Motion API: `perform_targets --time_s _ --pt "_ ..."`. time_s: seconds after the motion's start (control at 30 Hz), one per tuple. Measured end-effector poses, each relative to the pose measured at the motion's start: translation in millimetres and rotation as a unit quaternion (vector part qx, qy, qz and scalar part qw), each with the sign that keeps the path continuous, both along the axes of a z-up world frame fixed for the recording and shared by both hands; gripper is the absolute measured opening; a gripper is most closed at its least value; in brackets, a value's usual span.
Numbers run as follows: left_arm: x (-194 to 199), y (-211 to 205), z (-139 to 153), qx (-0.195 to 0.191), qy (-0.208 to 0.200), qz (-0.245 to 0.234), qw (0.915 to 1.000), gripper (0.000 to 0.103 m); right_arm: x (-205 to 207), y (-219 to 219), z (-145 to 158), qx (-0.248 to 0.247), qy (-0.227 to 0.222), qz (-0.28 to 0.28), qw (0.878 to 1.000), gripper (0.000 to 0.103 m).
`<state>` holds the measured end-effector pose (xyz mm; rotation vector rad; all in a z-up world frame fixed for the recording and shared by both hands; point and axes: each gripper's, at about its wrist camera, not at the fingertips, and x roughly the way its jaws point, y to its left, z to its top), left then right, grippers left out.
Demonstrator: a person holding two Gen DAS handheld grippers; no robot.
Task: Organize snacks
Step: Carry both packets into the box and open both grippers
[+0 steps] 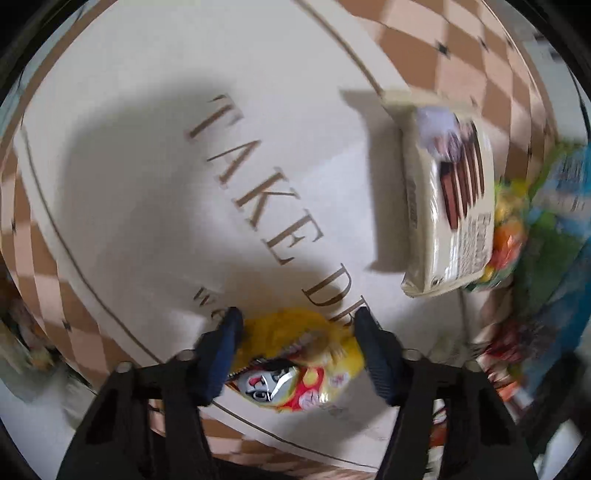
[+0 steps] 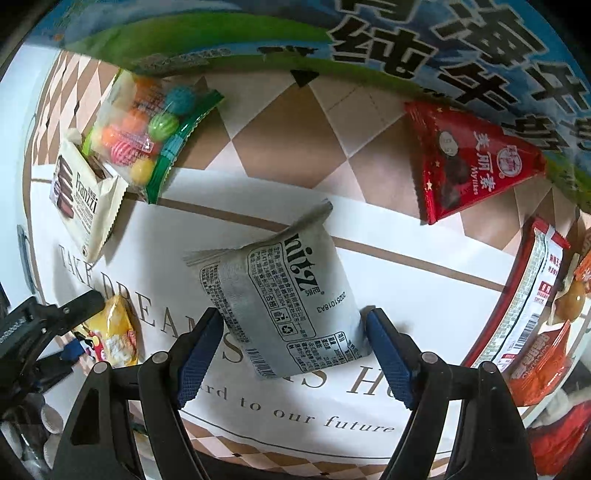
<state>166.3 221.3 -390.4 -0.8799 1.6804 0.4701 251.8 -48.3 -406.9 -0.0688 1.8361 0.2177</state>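
A yellow snack packet (image 1: 295, 363) with a cartoon face lies on the white lettered mat (image 1: 147, 192). My left gripper (image 1: 298, 317) points steeply down over it, and both blue pads rest against its sides. The right wrist view shows that gripper (image 2: 83, 321) at the far left with the yellow packet (image 2: 116, 332) in it. A grey foil packet (image 2: 288, 302) with black print lies flat on the mat (image 2: 424, 295). My right gripper (image 2: 291, 314) straddles its near half with a pad against each side edge.
A cream Franzzi biscuit pack (image 1: 450, 206) (image 2: 81, 199) lies near a clear bag of coloured candy balls (image 2: 147, 125). A red triangular packet (image 2: 472, 162) lies at the back right beside a large blue-green box (image 2: 369, 33). Red-white and orange packets (image 2: 535, 314) crowd the right edge.
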Motion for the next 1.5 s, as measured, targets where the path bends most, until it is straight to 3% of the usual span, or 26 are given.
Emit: perform_targets --time_s 0.07,0.13,0.2,0.3,0.6,0.83,0.97,1.1,1.23,1.37,1.5 --pt "7.5 -11.5 -0.9 0.016 0.002 -0.036 0.9992 0.044 0.1 9.5 -0.8 -0.010 -0.007 0.014 1.000 0.082" --pt "14.0 -22.9 2.3 0.036 -0.004 -0.079 0.9963 0.031 -5.7 15.8 0.4 -0.021 -0.023 0.034 0.999 0.081" --pt "17.8 -32.9 5.3 0.048 -0.008 -0.112 0.9925 0.028 -13.5 20.9 2.9 -0.023 -0.039 0.046 0.998 0.074" --pt "20.6 -44.0 10.4 0.060 -0.018 -0.141 0.9881 0.021 -22.9 28.1 5.0 -0.028 -0.057 0.064 0.996 0.073" --pt "15.1 -58.2 49.4 0.053 -0.062 -0.165 0.9829 0.019 -53.7 14.5 27.5 -0.002 -0.075 0.047 0.996 0.073" --pt "26.0 -72.3 106.5 0.032 -0.117 -0.177 0.9766 0.019 -56.4 -14.7 80.6 0.045 -0.091 0.016 0.995 0.073" --pt "44.9 -80.2 150.8 0.022 -0.161 -0.197 0.9669 0.019 -46.3 -22.3 136.8 0.075 -0.118 -0.003 0.990 0.073" --pt "79.0 -113.1 192.3 0.020 -0.202 -0.231 0.9516 0.019 -21.3 -49.8 191.0 0.100 -0.152 -0.028 0.983 0.073" --pt "121.0 -140.6 228.4 0.029 -0.237 -0.269 0.9330 0.019 16.1 -56.0 226.9 0.106 -0.186 -0.056 0.975 0.073" --pt "166.4 -169.1 248.1 0.049 -0.255 -0.308 0.9154 0.019 44.7 -81.9 248.4 0.091 -0.212 -0.084 0.969 0.073" --pt "208.3 -194.7 245.1 0.061 -0.250 -0.346 0.9023 0.019 75.9 -103.7 250.9 0.068 -0.223 -0.110 0.966 0.073"
